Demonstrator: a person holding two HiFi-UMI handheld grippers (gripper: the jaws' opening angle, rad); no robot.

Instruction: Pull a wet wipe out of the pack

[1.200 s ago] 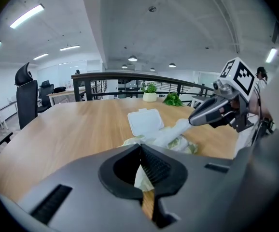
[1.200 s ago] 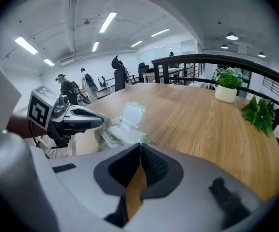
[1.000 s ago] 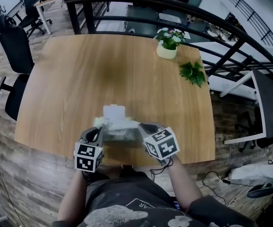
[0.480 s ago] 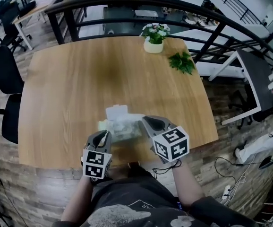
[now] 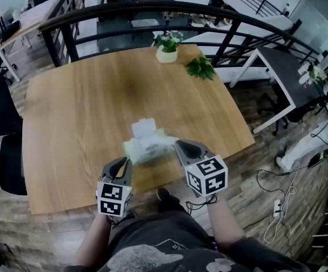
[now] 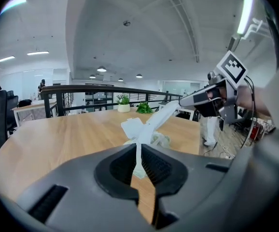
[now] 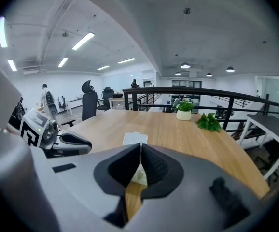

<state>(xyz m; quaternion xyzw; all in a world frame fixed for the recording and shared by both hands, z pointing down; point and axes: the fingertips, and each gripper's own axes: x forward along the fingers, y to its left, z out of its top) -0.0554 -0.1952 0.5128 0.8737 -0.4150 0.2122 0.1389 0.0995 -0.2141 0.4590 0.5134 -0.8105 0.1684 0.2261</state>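
Looking down at the wooden table [image 5: 67, 112], near edge, w/ both tools working close in front of the person. The left gripper [image 6: 139, 159] is clamped fully down on a thin white edge of the pack [image 5: 144, 149], acting as anchor. The right gripper [image 7: 140, 158] is also closed tight, w/ a pale sheet pinched between its pads, which I take to be the wet wipe [image 6: 167, 111].

Key relation: the pack sits between the two tools, left one at its near-left end, right one off its right side and higher. The wipe runs as a taut strip from the pack's mouth up and across to the right gripper, so its long axis is the pull line. Judging by that, the right hand needs to draw further along the strip, away from the left, while the left holds firm. Can't tell if the pack's far end touches the table. The lid [image 5: 143, 127] is flipped open on the far side.

Vs a sec ago: both tools sat low against a flat-lying pack. Now both are up, the right more so, and the pack looks bunched and tilted.
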